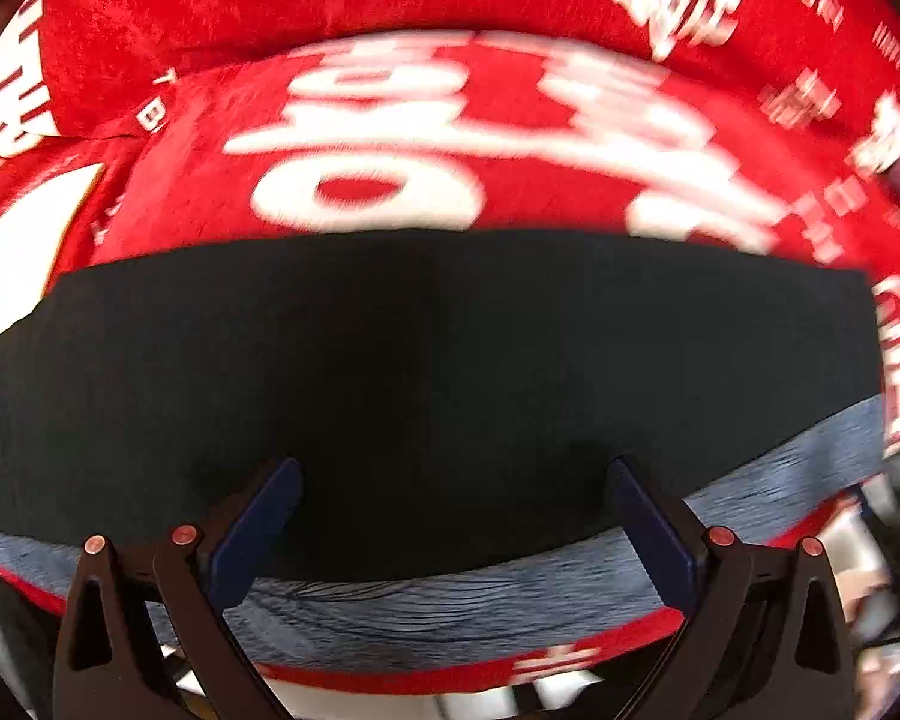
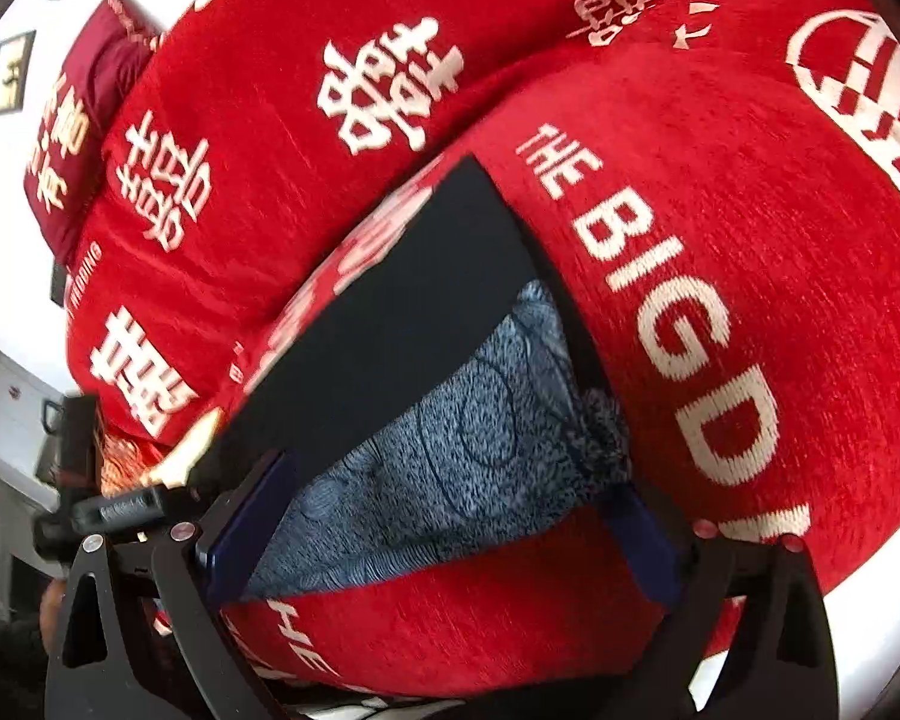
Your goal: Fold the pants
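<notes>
Left wrist view: the left tool [image 1: 453, 531] hangs just above the pants [image 1: 426, 372], its two blue-padded fingers [image 1: 258, 531] spread wide with nothing between them. The pants appear as a broad dark navy panel lying flat across the middle of the view. A band of mottled blue-grey fleece [image 1: 462, 600], the garment's inner face, runs along its near edge and passes under the fingertips. The garment rests on a red cover [image 1: 390, 138] printed with large white characters, which fills the upper half of the view and is blurred.

Right wrist view: the right tool [image 2: 444, 531] is likewise released, fingers [image 2: 243, 531] wide apart, straddling the near edge of the garment. Here the pants [image 2: 402, 324] lie as a dark wedge running away from the tool. The blue-grey fleece [image 2: 462, 456] is exposed on the nearer part and stitched with faint circular lines. Whether the fingertips touch the cloth cannot be told. To the right rises a rounded cushion [image 2: 750, 276] in the same red fabric, bearing the white words "THE BIG D". Its edge overlaps the right side of the pants. Behind, more red cover [image 2: 258, 138] carries white double-happiness characters. At the left edge, part of the other black tool [image 2: 120, 507] shows beside the pants.
</notes>
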{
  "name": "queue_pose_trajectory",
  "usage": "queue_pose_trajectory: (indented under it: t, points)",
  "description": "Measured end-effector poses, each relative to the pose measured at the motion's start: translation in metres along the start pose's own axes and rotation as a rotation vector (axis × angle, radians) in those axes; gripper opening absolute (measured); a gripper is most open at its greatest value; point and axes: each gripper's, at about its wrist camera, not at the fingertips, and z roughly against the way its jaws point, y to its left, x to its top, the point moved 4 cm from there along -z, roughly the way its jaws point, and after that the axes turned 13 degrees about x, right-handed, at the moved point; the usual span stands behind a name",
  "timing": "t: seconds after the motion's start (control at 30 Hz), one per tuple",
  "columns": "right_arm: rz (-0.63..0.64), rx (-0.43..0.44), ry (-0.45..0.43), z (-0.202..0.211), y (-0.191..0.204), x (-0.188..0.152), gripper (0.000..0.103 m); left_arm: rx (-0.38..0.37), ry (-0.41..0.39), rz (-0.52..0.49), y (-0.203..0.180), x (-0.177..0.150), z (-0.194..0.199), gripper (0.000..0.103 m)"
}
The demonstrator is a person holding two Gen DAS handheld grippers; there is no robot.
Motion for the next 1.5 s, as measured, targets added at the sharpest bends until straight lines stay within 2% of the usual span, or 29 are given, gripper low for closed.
queue_pose_trajectory:
  t: [0.03, 0.07, 0.2, 0.3, 0.33, 0.4, 0.5, 0.53, 0.57, 0.6, 0.67, 0.73, 0.87, 0.9, 0.93, 0.97, 1.0, 1.27, 1.5]
  points:
    - [-0.011, 0.008, 0.001, -0.002, -0.002, 0.001, 0.103, 0.002, -0.003, -0.006, -0.001, 0.0, -0.006, 0.103]
    - [-0.008, -0.001, -0.005, -0.003, -0.001, 0.001, 0.103, 0.008, -0.047, -0.001, -0.002, 0.0, -0.003, 0.103]
    - [0.094, -0.081, 0.026, -0.013, 0.008, -0.004, 0.103, 0.015, -0.044, 0.008, -0.003, -0.001, -0.003, 0.103]
    - [0.103, -0.136, 0.045, -0.017, 0.013, -0.003, 0.103, 0.013, -0.051, 0.007, -0.004, -0.003, -0.001, 0.103]
    - [0.088, -0.128, 0.038, -0.017, 0.017, -0.002, 0.103, 0.011, -0.052, 0.007, -0.004, -0.003, -0.001, 0.103]
    - [0.084, -0.023, 0.014, -0.016, 0.03, 0.0, 0.103, 0.009, -0.053, 0.008, -0.005, -0.005, 0.0, 0.103]
    - [0.085, -0.091, 0.042, -0.03, 0.027, -0.001, 0.103, 0.01, -0.054, 0.011, -0.006, -0.004, 0.0, 0.103]
    - [0.052, -0.086, 0.047, -0.034, 0.019, -0.002, 0.103, 0.01, -0.054, 0.012, -0.005, -0.004, -0.001, 0.103]
    - [0.05, -0.061, 0.0, -0.03, 0.018, -0.002, 0.103, 0.008, -0.055, 0.012, -0.004, -0.003, -0.002, 0.103]
    - [0.032, -0.039, -0.01, -0.028, 0.015, 0.0, 0.103, 0.005, -0.055, 0.012, -0.003, -0.003, -0.002, 0.103]
    - [0.012, -0.027, -0.005, -0.028, 0.012, 0.002, 0.103, 0.003, -0.057, 0.013, -0.003, -0.003, -0.002, 0.103]
    - [0.041, -0.061, 0.021, -0.032, 0.016, 0.002, 0.103, 0.006, -0.06, 0.018, -0.003, -0.003, -0.003, 0.103]
    - [0.179, -0.226, 0.111, -0.05, 0.034, -0.002, 0.103, 0.004, -0.068, 0.019, -0.002, -0.004, -0.003, 0.103]
    - [0.175, -0.215, 0.105, -0.048, 0.036, -0.002, 0.094, 0.001, -0.07, 0.017, -0.002, -0.004, -0.003, 0.103]
    - [0.156, -0.189, 0.094, -0.045, 0.038, -0.001, 0.057, -0.001, -0.072, 0.015, -0.001, -0.004, -0.003, 0.103]
    - [0.114, -0.173, 0.085, -0.041, 0.036, 0.001, 0.026, -0.003, -0.074, 0.013, -0.001, -0.004, -0.003, 0.103]
    - [0.074, -0.14, 0.068, -0.038, 0.035, 0.003, 0.015, -0.004, -0.075, 0.012, -0.001, -0.004, -0.003, 0.103]
    - [0.213, -0.156, 0.014, -0.026, 0.091, 0.008, 0.015, -0.014, -0.094, -0.001, -0.001, -0.005, -0.002, 0.103]
    - [0.389, -0.201, 0.024, -0.028, 0.155, 0.002, 0.015, -0.047, -0.087, -0.023, 0.005, -0.004, 0.0, 0.103]
